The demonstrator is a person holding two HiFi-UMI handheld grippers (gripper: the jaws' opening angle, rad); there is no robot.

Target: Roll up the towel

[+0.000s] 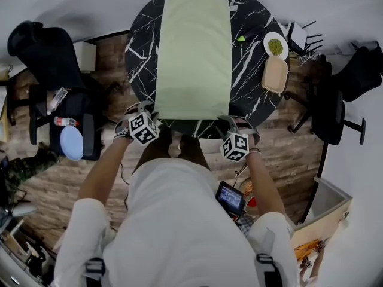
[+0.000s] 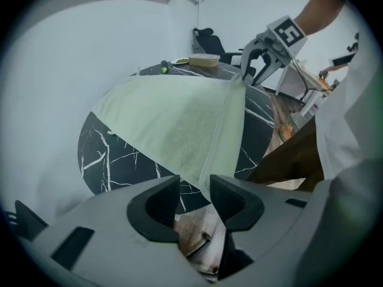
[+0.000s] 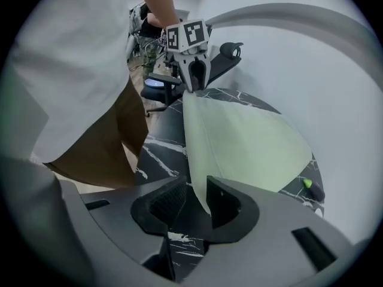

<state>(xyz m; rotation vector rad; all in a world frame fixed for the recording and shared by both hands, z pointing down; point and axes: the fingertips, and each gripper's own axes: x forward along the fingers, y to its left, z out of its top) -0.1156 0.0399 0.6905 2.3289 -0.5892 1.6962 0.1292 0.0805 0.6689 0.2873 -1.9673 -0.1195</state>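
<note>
Pale green towel [image 1: 192,52] lies flat on the round black marble table [image 1: 136,52], both grippers at its near edge.
Left gripper [image 2: 194,189]: jaws apart, near-left towel corner just against one jaw, wood floor visible through the gap. Right gripper [image 3: 194,189]: jaws apart, near-right corner between them, against one pad, not pinched.

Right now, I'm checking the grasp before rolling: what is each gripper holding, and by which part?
Nothing is clamped. The left gripper and right gripper each have a near corner of the towel at their open jaws.
</note>
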